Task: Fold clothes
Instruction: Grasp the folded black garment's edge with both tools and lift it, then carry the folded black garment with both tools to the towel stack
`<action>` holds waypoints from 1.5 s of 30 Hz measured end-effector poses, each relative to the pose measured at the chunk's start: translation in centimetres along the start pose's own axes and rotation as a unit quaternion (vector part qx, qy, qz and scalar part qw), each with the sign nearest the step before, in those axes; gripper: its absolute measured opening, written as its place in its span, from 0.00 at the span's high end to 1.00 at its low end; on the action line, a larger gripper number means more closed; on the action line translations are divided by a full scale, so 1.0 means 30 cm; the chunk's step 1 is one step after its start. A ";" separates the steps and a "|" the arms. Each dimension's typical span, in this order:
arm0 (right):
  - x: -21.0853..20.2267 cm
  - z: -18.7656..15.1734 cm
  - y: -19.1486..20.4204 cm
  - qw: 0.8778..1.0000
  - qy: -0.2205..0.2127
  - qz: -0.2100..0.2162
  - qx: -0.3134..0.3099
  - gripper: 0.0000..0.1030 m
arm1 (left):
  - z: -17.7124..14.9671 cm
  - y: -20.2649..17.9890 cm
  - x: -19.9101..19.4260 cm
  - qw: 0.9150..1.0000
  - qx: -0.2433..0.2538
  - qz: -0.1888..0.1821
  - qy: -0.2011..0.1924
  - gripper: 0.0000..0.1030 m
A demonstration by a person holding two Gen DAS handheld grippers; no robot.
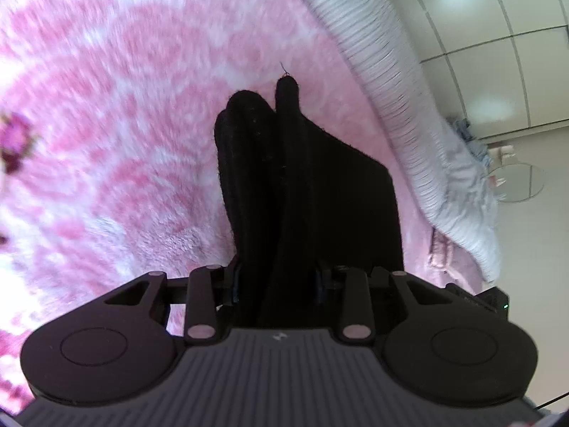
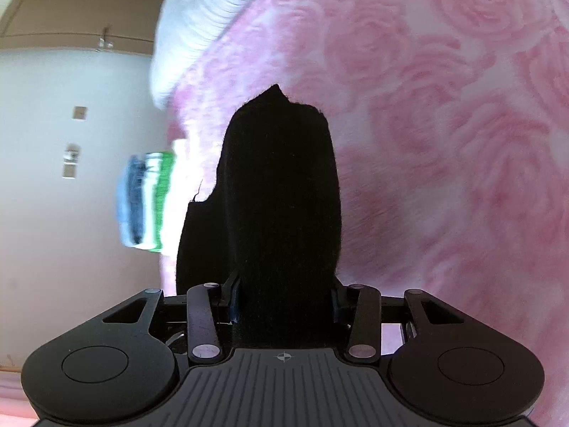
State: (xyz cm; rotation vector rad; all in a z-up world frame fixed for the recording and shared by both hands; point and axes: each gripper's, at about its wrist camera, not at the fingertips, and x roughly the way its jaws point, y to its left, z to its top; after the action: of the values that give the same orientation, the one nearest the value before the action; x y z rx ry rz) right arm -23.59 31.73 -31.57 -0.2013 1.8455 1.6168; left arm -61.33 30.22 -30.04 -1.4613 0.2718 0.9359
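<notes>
A black knit garment [image 1: 302, 185] fills the middle of the left wrist view, bunched in folds over the fingers. My left gripper [image 1: 279, 277] is shut on it, and the cloth hides the fingertips. In the right wrist view the same black garment [image 2: 281, 195] drapes over and hides the fingers. My right gripper [image 2: 284, 299] is shut on it. Both grippers hold the cloth above a pink rose-patterned blanket [image 1: 124, 106], which also shows in the right wrist view [image 2: 444, 124].
A white ribbed cloth [image 1: 398, 82] lies along the blanket's edge, also seen in the right wrist view [image 2: 199, 25]. A stack of folded clothes in blue, white and green [image 2: 145, 199] sits past the edge. A tiled floor [image 1: 498, 17] and a round glass table [image 1: 519, 181] lie beyond.
</notes>
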 end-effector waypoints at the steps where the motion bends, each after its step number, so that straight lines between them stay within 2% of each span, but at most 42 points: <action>1: -0.009 -0.015 0.030 1.000 -0.002 0.007 0.003 0.59 | 0.005 -0.010 -0.048 1.000 -0.001 -0.004 -0.007 0.71; 8: -0.004 -0.060 0.304 0.998 -0.004 0.057 -0.030 0.59 | 0.126 -0.066 -0.351 0.998 0.018 -0.024 -0.059 0.71; 12: 0.049 -0.061 0.470 0.995 -0.016 0.080 -0.056 0.59 | 0.249 -0.069 -0.491 0.995 0.045 -0.030 -0.086 0.71; 16: 0.150 -0.081 0.625 0.991 -0.038 0.101 -0.073 0.59 | 0.403 -0.014 -0.623 0.992 0.065 -0.043 -0.102 0.71; 22: 0.425 -0.150 0.846 0.989 -0.081 0.109 -0.056 0.59 | 0.721 0.173 -0.800 0.991 0.093 -0.053 -0.081 0.71; 29: 0.799 -0.197 1.100 0.987 -0.121 0.105 0.006 0.58 | 1.105 0.387 -0.963 0.990 0.120 -0.052 -0.043 0.71; 33: 0.984 -0.171 1.233 0.984 -0.138 0.109 0.030 0.58 | 1.314 0.450 -1.031 0.989 0.138 -0.045 -0.036 0.71; 37: 1.142 -0.088 1.354 0.982 -0.154 0.109 0.029 0.58 | 1.507 0.472 -1.076 0.985 0.163 -0.036 -0.043 0.71; 41: 1.274 -0.015 1.442 0.979 -0.167 0.112 0.028 0.58 | 1.676 0.493 -1.083 0.982 0.180 -0.025 -0.053 0.71; 45: 1.392 0.025 1.499 0.978 -0.175 0.111 0.036 0.58 | 1.818 0.544 -1.066 0.981 0.187 -0.014 -0.044 0.71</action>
State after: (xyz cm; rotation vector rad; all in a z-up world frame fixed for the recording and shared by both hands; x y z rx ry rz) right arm -78.76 55.06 -18.21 0.3154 1.6918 1.6073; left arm -113.04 65.71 -11.86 -1.0741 0.3414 0.8703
